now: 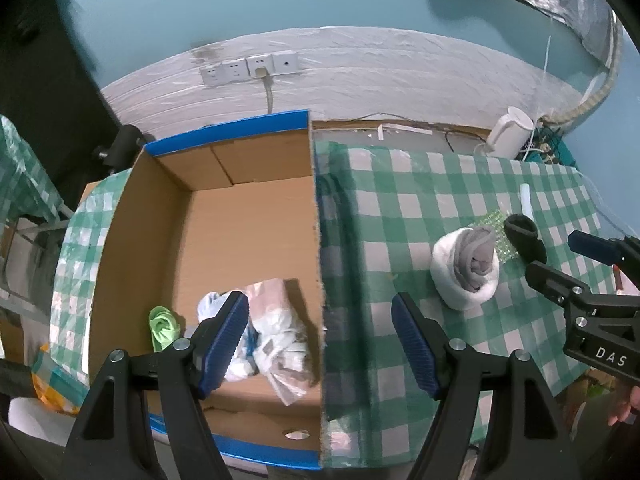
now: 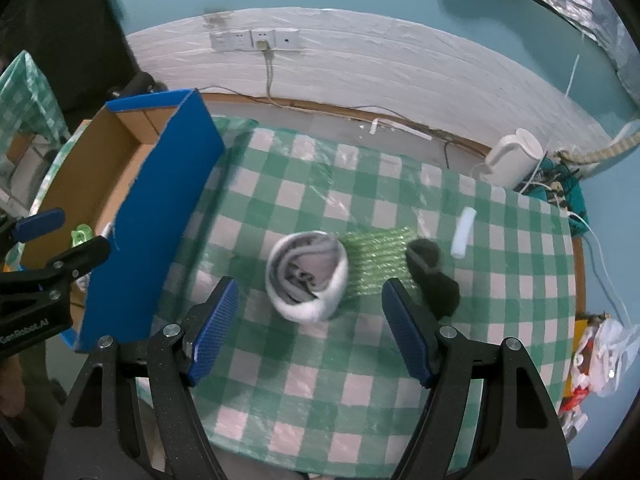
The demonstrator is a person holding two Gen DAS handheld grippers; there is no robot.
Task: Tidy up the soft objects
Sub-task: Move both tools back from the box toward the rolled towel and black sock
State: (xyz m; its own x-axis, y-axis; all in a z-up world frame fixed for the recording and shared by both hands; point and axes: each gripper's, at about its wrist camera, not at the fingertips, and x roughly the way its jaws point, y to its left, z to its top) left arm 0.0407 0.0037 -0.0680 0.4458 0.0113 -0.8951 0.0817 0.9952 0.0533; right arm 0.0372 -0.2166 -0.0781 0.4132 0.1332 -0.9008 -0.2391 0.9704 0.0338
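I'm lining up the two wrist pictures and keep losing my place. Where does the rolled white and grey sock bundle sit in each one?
Left wrist view: the rolled sock bundle is right of centre on the checked tablecloth, right of the cardboard box.
Right wrist view: it sits at the centre, just beyond the open right gripper.
Shared landmark: the white kettle at the table's far right.

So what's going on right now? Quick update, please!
Both claws open, empty: left claw over the cardboard box, right claw above the rolled white sock. Black sock beside it. Nothing in the way.
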